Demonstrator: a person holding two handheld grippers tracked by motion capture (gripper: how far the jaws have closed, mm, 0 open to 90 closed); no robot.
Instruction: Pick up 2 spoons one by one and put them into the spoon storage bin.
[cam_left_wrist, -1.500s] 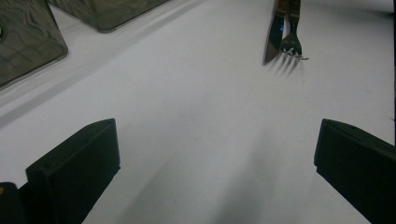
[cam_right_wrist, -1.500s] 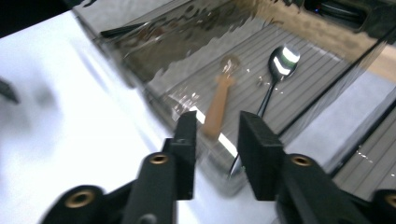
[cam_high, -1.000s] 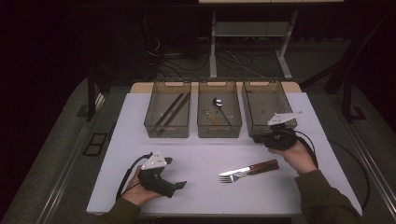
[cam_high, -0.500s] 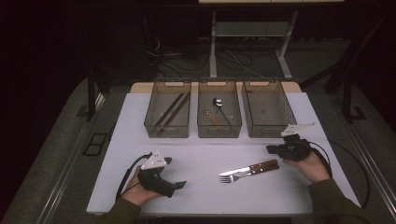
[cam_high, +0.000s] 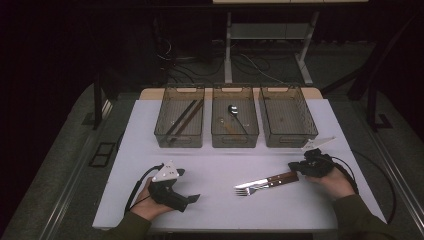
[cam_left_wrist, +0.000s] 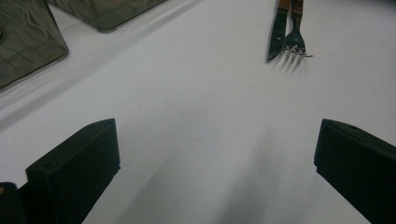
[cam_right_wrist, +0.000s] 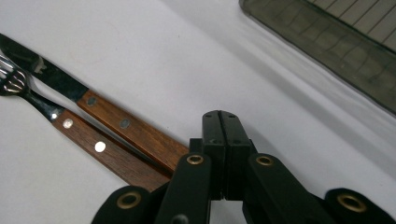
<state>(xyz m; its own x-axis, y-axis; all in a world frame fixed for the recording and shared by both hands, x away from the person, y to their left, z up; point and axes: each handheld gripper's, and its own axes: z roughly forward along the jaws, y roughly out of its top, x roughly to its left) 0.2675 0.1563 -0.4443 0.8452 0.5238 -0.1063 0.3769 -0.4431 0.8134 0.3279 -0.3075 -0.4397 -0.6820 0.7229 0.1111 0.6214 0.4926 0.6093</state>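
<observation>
Right gripper beside 1 knife, 1 fork

The right gripper has come away from the near corner of the right-hand bin and dropped toward the bench. Its shut fingers now sit at the wooden handle ends of the knife and fork, seemingly just short of touching.

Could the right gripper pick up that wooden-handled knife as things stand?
Probably not yet: the right gripper sits just past the knife handle's end with nothing between, but its jaws are shut and must open first.
</observation>
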